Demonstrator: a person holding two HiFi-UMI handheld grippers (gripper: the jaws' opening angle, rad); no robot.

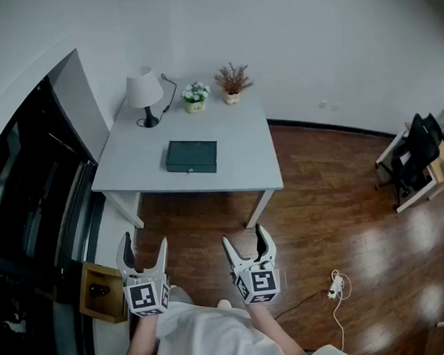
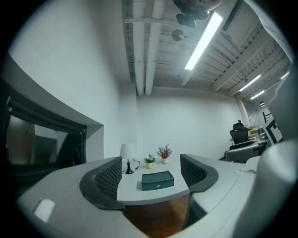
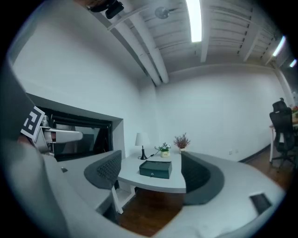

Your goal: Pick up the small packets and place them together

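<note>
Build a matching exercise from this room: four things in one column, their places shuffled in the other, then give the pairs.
Things
1. lamp
2. dark box
3. white power strip
4. black office chair

Places
A. on the wooden floor, trailing a cord
B. far left corner of the table
C. far right of the room
D. middle of the table

Pairs: 1-B, 2-D, 3-A, 4-C
</note>
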